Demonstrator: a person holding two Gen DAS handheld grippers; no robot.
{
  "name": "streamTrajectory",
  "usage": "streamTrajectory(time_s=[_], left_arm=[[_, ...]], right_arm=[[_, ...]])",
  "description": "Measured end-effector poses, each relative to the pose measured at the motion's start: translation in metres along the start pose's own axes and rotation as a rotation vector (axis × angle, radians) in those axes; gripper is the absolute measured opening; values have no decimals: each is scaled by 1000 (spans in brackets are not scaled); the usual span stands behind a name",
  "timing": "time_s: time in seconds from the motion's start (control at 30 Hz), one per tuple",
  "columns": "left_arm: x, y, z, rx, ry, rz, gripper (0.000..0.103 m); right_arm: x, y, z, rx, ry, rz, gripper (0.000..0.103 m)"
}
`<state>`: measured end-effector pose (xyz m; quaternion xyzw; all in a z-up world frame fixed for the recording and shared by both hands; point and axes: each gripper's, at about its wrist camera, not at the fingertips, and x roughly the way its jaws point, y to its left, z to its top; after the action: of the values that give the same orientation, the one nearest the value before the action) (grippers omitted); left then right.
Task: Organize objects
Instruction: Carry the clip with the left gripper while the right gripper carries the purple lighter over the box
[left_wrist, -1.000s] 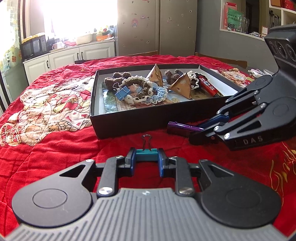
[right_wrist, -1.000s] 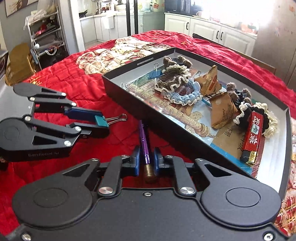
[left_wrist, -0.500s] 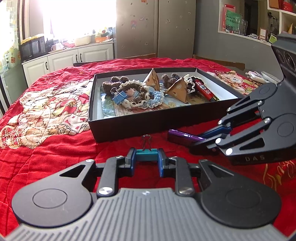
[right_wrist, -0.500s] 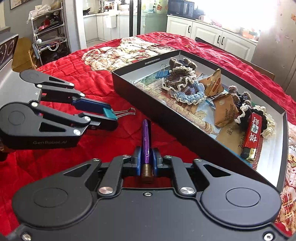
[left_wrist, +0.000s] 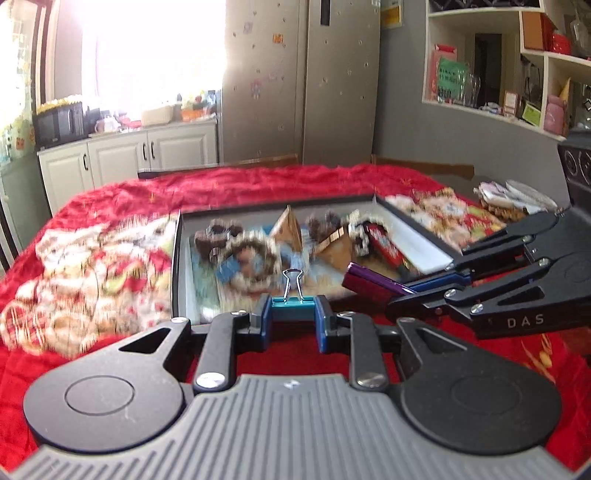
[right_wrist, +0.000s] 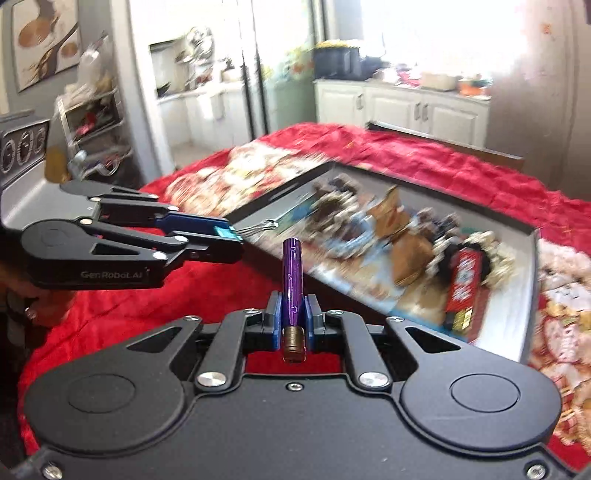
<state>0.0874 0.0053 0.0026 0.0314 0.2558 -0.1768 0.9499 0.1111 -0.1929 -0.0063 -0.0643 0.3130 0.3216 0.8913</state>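
Both loads are now riding clear of the red-covered bench, up from a second ago; left tongs (left_wrist: 293, 318) pinching teal binder clip (left_wrist: 293, 305); right tongs (right_wrist: 293, 322) pinching purple pen (right_wrist: 291, 284); both heading for black box (right_wrist: 532, 280), probably drop-off next.

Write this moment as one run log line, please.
left gripper: shut on teal binder clip | right gripper: shut on purple pen | both held above red cloth, near black box
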Motion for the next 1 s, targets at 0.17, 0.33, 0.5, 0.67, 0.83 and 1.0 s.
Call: streamTrajectory(time_s=[0.17,0.33,0.5,0.67,0.83,1.0], left_arm=[[24,7,19,-31,-6,17,27],[50,16,29,-54,-8,53,27],[70,19,33,-38,-5,86,27],[85,21,34,-37,3,103,27],[95,21,34,-23,7,118,27],[105,20,33,-19,20,125,27]], right_arm=[[11,-16,9,67,-23,-74,12],[33,-28,19,131,-41,-136,12],[58,-36,27,171,-42,-174,12],[76,-40,28,195,-47,-192,12],[85,-44,27,212,-51,-211,12],[93,-49,25,225,-49,-219,12]])
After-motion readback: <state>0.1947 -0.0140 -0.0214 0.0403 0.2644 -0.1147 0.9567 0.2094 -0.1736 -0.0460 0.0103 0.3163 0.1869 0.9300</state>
